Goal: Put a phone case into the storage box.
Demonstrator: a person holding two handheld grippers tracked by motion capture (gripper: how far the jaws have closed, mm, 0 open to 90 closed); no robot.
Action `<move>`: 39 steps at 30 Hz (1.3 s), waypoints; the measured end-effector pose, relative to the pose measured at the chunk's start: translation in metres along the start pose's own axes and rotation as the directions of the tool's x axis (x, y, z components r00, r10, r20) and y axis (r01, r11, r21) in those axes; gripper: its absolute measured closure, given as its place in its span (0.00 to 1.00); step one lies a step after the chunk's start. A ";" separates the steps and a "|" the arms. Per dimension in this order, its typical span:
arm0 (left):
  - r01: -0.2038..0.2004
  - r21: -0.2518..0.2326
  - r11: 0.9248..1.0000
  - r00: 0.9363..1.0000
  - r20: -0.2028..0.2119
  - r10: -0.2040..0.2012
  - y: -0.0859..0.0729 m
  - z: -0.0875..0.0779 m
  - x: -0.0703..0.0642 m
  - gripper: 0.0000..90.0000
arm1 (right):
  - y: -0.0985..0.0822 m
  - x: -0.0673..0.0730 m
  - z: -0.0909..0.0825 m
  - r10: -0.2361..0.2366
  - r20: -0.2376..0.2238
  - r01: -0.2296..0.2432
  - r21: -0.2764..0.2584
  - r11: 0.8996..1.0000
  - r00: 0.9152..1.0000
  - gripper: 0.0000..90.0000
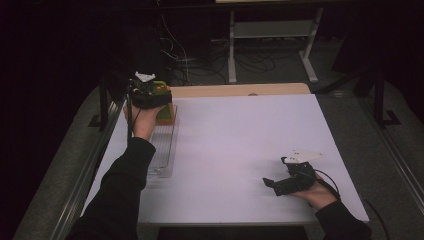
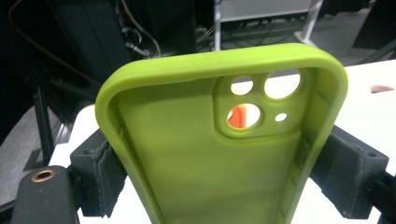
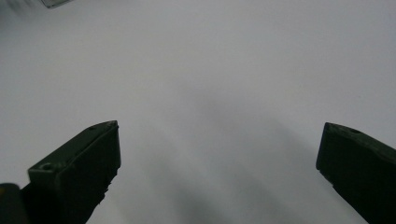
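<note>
Green phone case (image 2: 205, 158), clamped between left fingers (image 2: 100, 175)

black sleeves, black tools (image 1: 270, 184) topped with white plates.

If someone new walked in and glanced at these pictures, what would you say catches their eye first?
Most striking is the lime-green phone case, clamped across its width by the left gripper, with its inside and camera cut-outs facing the left gripper view. In the high view it sits at the table's far left, over a clear tray and something orange. The right gripper rests open and empty near the front right.
</note>
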State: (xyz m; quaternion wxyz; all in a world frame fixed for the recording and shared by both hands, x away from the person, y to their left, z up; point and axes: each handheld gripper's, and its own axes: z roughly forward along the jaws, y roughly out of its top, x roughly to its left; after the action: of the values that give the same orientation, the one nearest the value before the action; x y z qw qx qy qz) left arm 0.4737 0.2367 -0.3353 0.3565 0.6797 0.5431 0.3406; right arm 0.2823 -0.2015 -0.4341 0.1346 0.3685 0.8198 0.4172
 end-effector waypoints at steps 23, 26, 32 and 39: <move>-0.015 0.091 0.996 0.999 -0.032 0.018 -0.027 0.032 -0.003 0.14 | 0.001 0.001 -0.001 0.005 -0.007 -0.005 0.001 1.000 1.000 0.00; -0.012 0.091 0.996 0.999 -0.035 0.016 -0.028 0.034 -0.003 0.13 | 0.001 0.002 -0.001 0.007 -0.008 -0.007 -0.001 1.000 1.000 0.00; 0.002 0.062 0.998 1.000 -0.019 -0.001 -0.026 0.033 -0.002 0.05 | 0.001 0.002 -0.001 0.000 -0.008 0.000 -0.007 1.000 1.000 0.00; -0.005 0.064 0.998 0.998 0.056 0.001 -0.022 0.019 0.006 0.01 | 0.001 0.002 -0.001 0.000 -0.008 0.000 -0.007 1.000 1.000 0.00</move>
State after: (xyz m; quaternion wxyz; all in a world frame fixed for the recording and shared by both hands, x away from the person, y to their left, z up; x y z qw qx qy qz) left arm 0.4802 0.2438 -0.3632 0.3490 0.7010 0.5424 0.3043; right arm 0.2805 -0.2003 -0.4323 0.1325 0.3664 0.8188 0.4216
